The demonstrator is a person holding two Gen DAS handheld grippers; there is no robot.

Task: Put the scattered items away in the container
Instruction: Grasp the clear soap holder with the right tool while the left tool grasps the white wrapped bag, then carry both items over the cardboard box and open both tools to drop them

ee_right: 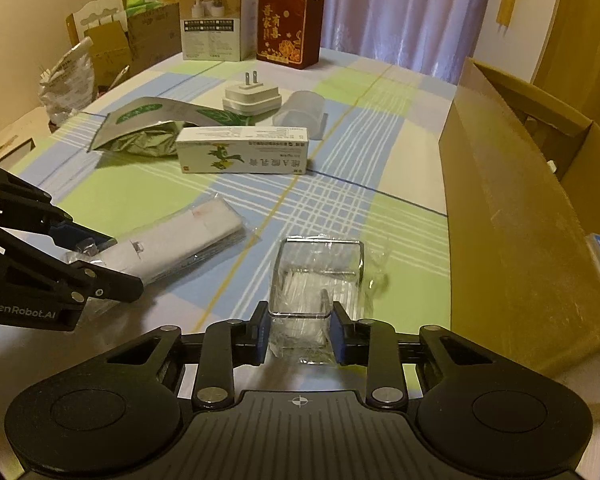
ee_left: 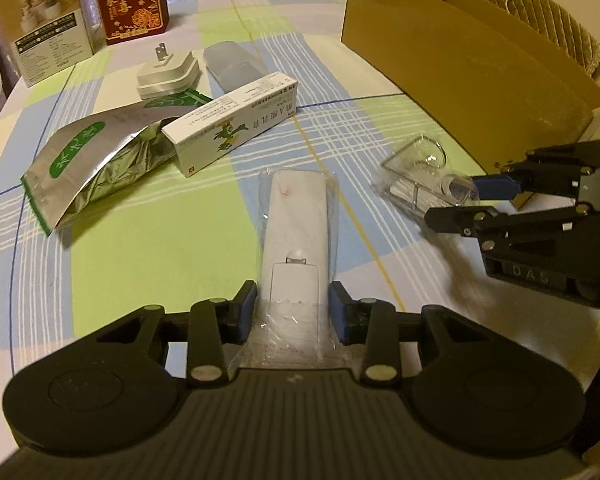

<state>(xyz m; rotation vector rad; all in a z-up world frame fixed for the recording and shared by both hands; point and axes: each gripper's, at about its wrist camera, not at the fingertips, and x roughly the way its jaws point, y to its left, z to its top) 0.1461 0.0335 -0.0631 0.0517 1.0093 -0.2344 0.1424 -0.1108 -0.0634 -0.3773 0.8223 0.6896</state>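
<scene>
Left wrist view, lower centre: left gripper (ee_left: 293,310) straddles the bagged white remote (ee_left: 294,236), jaws just beside it, while the right gripper (ee_right: 299,336) clamps the clear plastic box (ee_right: 318,280) for the cardboard box (ee_right: 512,216) at right.

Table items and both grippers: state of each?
left gripper: straddling the bagged remote, not closed
right gripper: pads against the clear plastic case
foil pouch: torn open, lying flat
ointment box: closed, on its side
plug adapter: prongs up
cardboard box: open

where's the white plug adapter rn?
The plug adapter sits prongs-up at the far side of the table, in both wrist views, resting on the foil pouch, just left of the translucent case and behind the ointment box.
</scene>
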